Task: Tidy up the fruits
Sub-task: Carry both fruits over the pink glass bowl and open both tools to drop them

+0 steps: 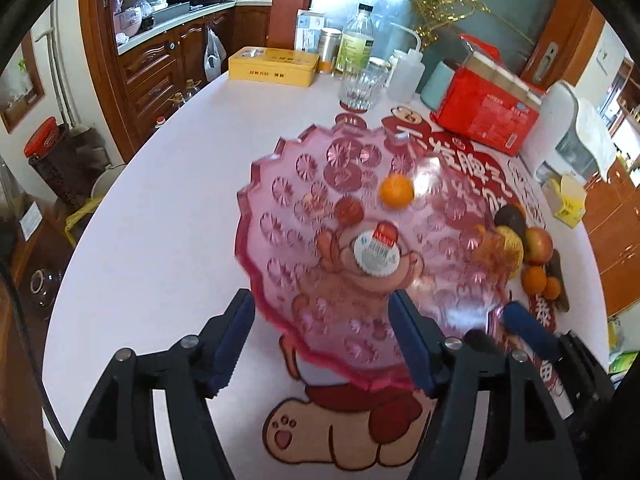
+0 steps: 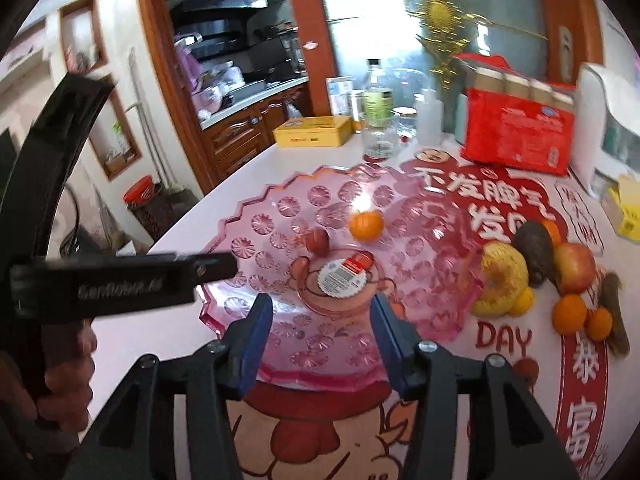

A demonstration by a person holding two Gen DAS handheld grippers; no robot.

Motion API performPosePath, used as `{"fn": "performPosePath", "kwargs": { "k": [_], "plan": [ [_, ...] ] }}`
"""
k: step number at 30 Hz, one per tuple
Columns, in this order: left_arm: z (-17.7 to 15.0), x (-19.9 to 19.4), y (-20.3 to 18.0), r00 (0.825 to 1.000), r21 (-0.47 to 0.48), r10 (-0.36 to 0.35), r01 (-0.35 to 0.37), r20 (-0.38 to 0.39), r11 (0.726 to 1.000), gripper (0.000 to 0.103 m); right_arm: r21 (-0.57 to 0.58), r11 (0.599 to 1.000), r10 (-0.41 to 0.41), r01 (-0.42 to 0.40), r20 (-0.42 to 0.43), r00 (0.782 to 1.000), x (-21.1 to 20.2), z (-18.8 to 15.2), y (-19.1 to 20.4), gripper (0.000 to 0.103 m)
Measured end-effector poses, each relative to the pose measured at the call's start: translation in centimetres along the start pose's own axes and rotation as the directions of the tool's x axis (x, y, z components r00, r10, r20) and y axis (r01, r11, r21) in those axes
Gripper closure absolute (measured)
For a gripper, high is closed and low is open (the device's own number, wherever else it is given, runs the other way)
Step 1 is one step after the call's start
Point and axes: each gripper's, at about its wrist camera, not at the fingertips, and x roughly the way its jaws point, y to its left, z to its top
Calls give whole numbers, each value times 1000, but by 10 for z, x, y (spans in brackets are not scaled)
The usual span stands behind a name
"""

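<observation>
Only a small orange [image 2: 365,225] lies in the pink glass dish [image 2: 256,216] on the worktop [image 1: 160,208], while the remaining fruits [image 2: 560,276] wait beside it, and both the left gripper [image 1: 322,344] and right gripper [image 2: 320,340] hover with fingers apart, holding nothing.

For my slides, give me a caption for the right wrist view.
Open right gripper at the pink glass dish holding one orange; more fruit waits beside it.

Ahead of the blue fingers [image 2: 256,340], a translucent pink plate [image 2: 256,224] with starburst cuts holds an orange tangerine [image 2: 365,224]; red-and-white mat [image 2: 500,200] beyond.
</observation>
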Motion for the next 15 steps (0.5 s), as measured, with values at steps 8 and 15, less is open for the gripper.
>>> {"fn": "performPosePath", "kwargs": {
  "k": [8, 15],
  "plan": [
    [-38, -3, -28, 995, 67, -60, 66, -78, 996, 30, 97, 992, -74, 78, -48, 996, -30, -28, -39, 52],
    [-54, -2, -77, 990, 91, -88, 99, -112, 991, 29, 191, 971, -117, 141, -130, 985, -59, -60, -99, 52]
  ]
}}
